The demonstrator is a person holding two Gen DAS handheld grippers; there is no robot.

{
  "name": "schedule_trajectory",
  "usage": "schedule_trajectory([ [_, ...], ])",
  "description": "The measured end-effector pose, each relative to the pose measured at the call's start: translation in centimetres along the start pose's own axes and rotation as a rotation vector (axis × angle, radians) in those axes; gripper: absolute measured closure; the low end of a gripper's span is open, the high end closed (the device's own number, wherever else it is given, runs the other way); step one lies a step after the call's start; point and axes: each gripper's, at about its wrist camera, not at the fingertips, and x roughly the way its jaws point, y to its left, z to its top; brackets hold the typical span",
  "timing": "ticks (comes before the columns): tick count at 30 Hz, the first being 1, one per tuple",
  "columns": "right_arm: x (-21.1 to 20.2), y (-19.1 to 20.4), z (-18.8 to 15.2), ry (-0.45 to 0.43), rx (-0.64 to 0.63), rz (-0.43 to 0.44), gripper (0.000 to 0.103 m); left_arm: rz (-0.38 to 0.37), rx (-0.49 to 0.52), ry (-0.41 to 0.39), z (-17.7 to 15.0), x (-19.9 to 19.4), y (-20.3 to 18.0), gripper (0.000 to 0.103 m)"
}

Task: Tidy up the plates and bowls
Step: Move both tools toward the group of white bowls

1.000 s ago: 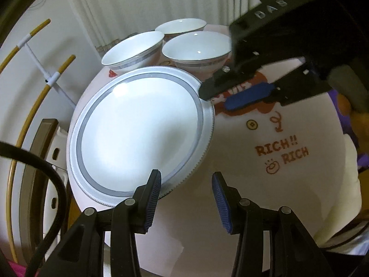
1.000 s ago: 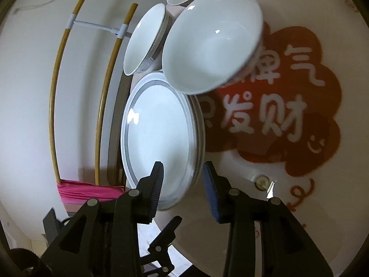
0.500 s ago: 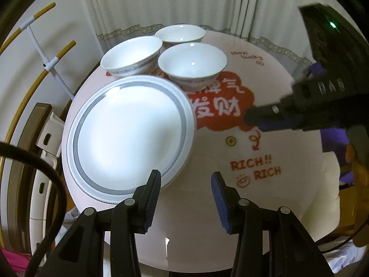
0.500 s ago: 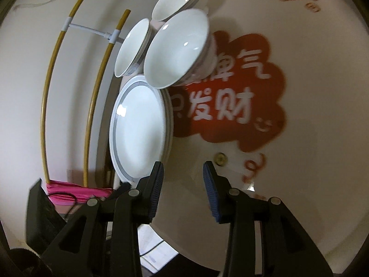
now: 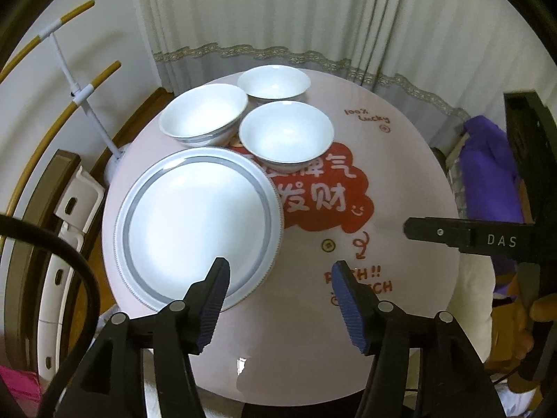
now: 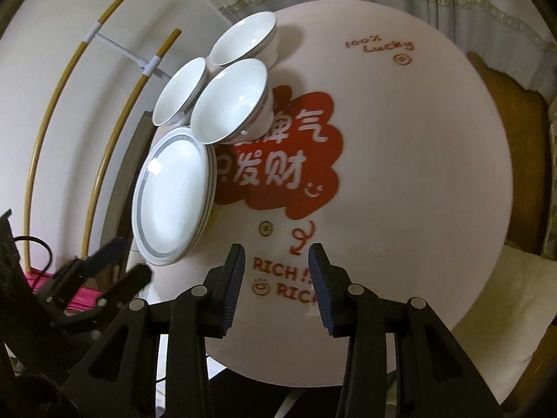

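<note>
On the round pink counter [image 5: 400, 174], the plates [image 5: 195, 226] sit stacked at nine o'clock, grey-rimmed, close to the edge. Just past them, toward eleven, three white bowls [image 5: 285, 132] cluster together, each upright (the nearest one's rim overlaps the plates' far edge in view, though I cannot tell whether they touch). A red cloud print with white characters fills the centre. The left hand-held gripper [image 5: 280, 299] hangs above the near edge at seven o'clock, its jaws opening with nothing between them, its left finger overlapping the plates' near rim in the view. The right hand-held gripper [image 6: 276, 285] hovers over the "RICH" lettering at six o'clock, jaws opening slightly and empty.
</note>
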Motion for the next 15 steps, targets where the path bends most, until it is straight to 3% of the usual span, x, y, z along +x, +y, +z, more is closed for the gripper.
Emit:
schedule_trajectory([
  [7,-0.8,-0.5,0.3,-0.04,-0.005,-0.045,0.062,0.034,-0.046,0.009,0.6,-1.5,1.2,0.045],
  [15,-4.3,3.8,1.9,-0.112,-0.109,-0.068,0.058,0.012,-0.13,-0.044,4.3,-5.2,3.2,0.039],
])
